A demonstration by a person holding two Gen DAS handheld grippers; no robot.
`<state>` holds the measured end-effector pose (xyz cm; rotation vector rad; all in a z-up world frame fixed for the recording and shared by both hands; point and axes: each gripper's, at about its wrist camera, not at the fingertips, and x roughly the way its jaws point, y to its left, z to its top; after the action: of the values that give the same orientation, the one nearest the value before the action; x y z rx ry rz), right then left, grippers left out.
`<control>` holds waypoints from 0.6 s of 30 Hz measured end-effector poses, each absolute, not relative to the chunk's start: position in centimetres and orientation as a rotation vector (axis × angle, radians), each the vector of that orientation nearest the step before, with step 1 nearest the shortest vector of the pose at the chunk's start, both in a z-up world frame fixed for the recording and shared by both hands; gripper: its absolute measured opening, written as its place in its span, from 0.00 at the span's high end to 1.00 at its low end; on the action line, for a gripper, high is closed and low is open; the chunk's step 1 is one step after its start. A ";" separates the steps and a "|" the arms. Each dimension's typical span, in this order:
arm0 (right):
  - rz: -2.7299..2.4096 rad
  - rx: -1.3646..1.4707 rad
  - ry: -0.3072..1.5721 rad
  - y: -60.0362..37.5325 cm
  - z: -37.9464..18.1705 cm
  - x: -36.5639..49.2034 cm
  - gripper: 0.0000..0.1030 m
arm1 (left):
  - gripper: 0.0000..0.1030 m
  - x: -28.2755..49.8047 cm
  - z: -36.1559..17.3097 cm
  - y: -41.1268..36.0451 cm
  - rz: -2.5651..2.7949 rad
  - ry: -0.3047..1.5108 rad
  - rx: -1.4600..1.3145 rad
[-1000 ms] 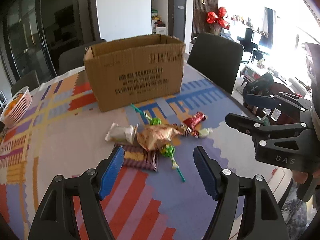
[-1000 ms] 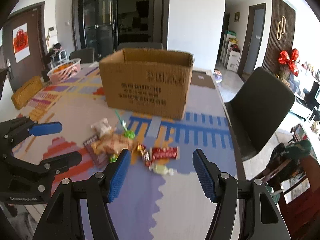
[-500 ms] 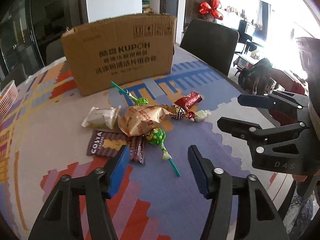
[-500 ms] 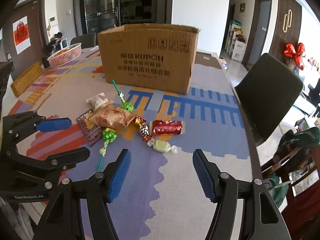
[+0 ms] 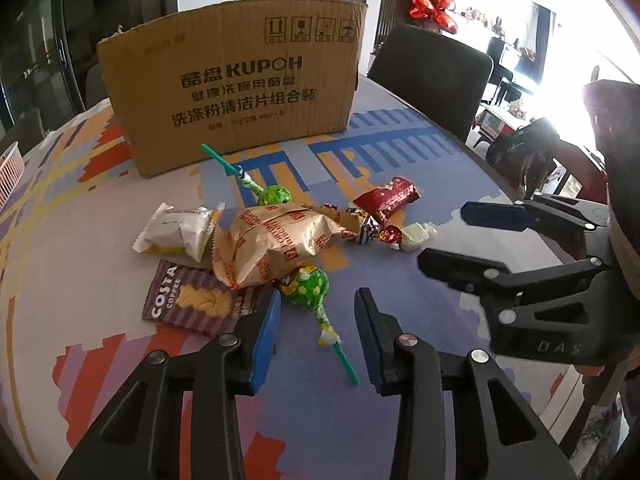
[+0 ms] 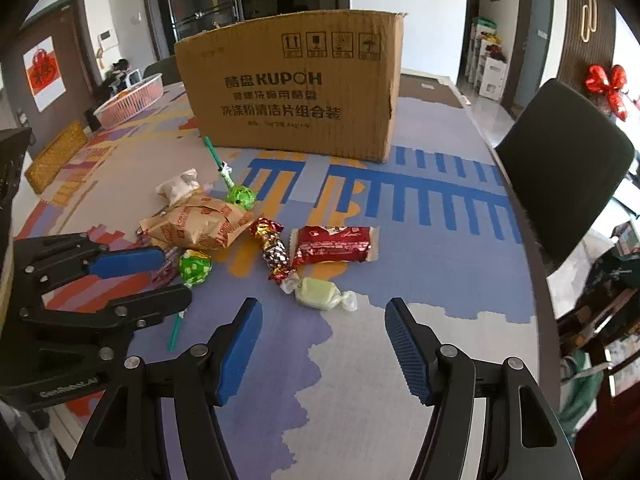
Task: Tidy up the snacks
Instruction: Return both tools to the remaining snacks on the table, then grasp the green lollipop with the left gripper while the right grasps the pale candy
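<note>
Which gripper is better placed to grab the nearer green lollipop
Left. The left gripper is open and straddles the nearer green lollipop. The right gripper is open in front of the pale green candy.

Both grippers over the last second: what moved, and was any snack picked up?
Both came down and forward toward the snack pile. The left gripper now straddles the near green lollipop, jaws open; the right gripper hangs open short of the pale green candy. Nothing grasped. Snacks and cardboard box stayed put.
</note>
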<state>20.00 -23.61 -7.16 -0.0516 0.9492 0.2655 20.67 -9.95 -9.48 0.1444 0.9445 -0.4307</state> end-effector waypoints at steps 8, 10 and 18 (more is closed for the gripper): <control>0.290 -0.065 0.966 -23.5 -7.8 21.4 0.37 | 0.64 21.7 -10.0 -10.5 -0.404 0.960 0.143; 0.297 -0.076 0.975 -23.4 -8.0 21.8 0.38 | 0.64 21.9 -10.2 -10.5 -0.397 0.965 0.144; 0.328 -0.105 1.013 -23.1 -9.0 22.8 0.46 | 0.64 22.3 -10.6 -10.7 -0.403 0.974 0.142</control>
<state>22.76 -23.07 -9.00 -0.1047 1.0131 0.3280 22.27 -10.71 -10.64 0.1415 0.9743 -0.4029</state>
